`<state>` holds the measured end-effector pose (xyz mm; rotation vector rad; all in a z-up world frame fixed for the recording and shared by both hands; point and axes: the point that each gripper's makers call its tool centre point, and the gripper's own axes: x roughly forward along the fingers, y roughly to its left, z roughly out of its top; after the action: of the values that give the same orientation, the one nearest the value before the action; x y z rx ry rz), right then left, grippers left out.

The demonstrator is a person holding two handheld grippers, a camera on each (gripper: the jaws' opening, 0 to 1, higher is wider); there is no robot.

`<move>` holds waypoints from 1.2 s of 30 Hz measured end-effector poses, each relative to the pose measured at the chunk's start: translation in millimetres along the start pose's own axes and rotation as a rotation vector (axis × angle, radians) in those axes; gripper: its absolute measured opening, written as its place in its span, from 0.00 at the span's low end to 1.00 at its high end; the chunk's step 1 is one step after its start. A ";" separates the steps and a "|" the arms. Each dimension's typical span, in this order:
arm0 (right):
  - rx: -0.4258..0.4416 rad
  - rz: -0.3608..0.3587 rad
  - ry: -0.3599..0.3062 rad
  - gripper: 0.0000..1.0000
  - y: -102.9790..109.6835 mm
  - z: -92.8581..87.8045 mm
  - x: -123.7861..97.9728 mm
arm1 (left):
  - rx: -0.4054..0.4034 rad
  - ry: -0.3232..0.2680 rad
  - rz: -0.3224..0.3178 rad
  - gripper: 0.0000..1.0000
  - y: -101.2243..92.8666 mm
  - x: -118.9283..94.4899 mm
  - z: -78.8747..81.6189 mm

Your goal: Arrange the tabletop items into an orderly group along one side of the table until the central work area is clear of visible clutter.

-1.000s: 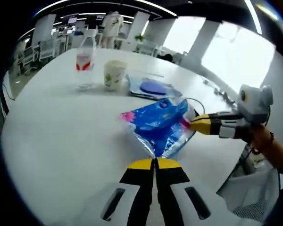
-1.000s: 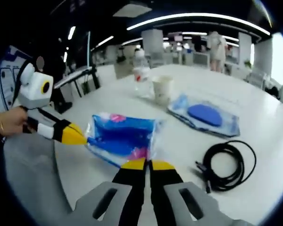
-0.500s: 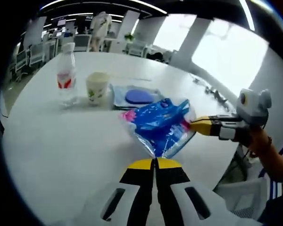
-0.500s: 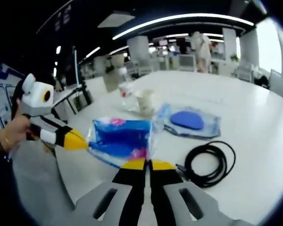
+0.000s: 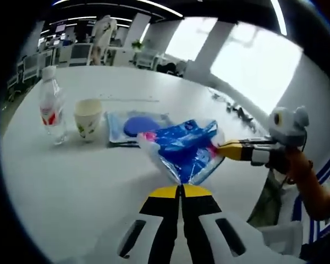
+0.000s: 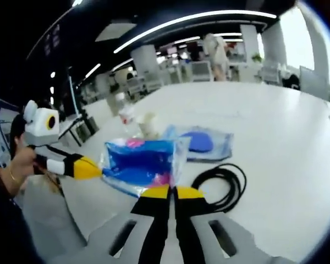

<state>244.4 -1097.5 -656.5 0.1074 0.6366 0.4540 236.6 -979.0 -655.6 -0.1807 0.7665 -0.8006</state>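
Two grippers pinch crinkled blue-and-pink plastic packet (image 5: 186,149) by opposite edges.

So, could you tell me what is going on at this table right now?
A person holds a blue plastic packet between two handheld grippers, the left gripper and the right gripper each shut on one edge. On the white table sit a water bottle, a paper cup, a clear pouch and a black cable.

We see our left gripper (image 5: 182,188) and right gripper (image 6: 166,190) alike: white moulded bodies with dark slots, black jaws tipped yellow, and a thin bracelet (image 6: 13,176) at one wrist.
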 end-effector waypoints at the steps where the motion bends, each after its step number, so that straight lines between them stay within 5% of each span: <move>1: 0.003 -0.005 -0.002 0.00 -2.5 1.1 -0.7 | -0.002 0.000 -0.008 0.00 -1.5 3.6 2.6; 26: 0.105 -0.097 -0.093 0.00 -73.4 33.9 -4.2 | -0.023 -0.054 -0.090 0.00 -13.1 72.1 62.9; 36: 0.121 -0.165 -0.125 0.00 -119.3 44.2 -4.3 | -0.010 -0.067 -0.112 0.00 -25.4 103.3 78.1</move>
<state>312.5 -1204.6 -646.6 0.1950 0.5453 0.2475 321.3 -1079.8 -645.4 -0.2598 0.7018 -0.8932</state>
